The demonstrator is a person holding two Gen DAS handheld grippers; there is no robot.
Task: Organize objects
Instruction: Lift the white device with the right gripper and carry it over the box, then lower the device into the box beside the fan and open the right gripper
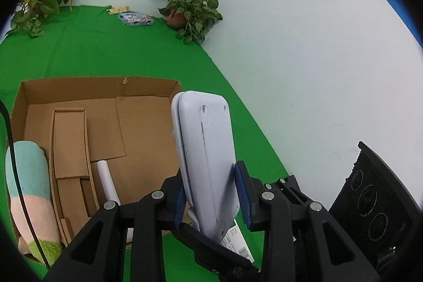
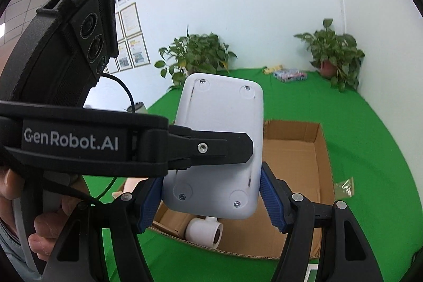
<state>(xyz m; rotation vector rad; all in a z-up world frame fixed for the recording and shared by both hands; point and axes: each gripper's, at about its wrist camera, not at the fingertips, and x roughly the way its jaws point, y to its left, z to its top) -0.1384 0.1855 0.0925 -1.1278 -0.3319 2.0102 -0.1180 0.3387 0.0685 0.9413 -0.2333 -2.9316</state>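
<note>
The white device (image 1: 206, 163) is held off the surface between both tools. The left tool (image 1: 211, 196) is clamped on its thin edges; the right tool (image 2: 211, 196) has its blue pads against the device's wider sides, so it appears clamped on it too, below the left tool's finger (image 2: 211, 147) that crosses the device's back. Ahead of and below both tools lies the open box (image 1: 100, 89), holding a paper roll (image 2: 205, 231), loose cardboard pieces and a plush toy (image 1: 31, 192) at the left tool's far left. Judging by this, the device goes into the box. To do it well, both tools should travel together at one pace, keep the device from twisting, and lower it onto bare cardboard beyond the roll before letting go.
</note>
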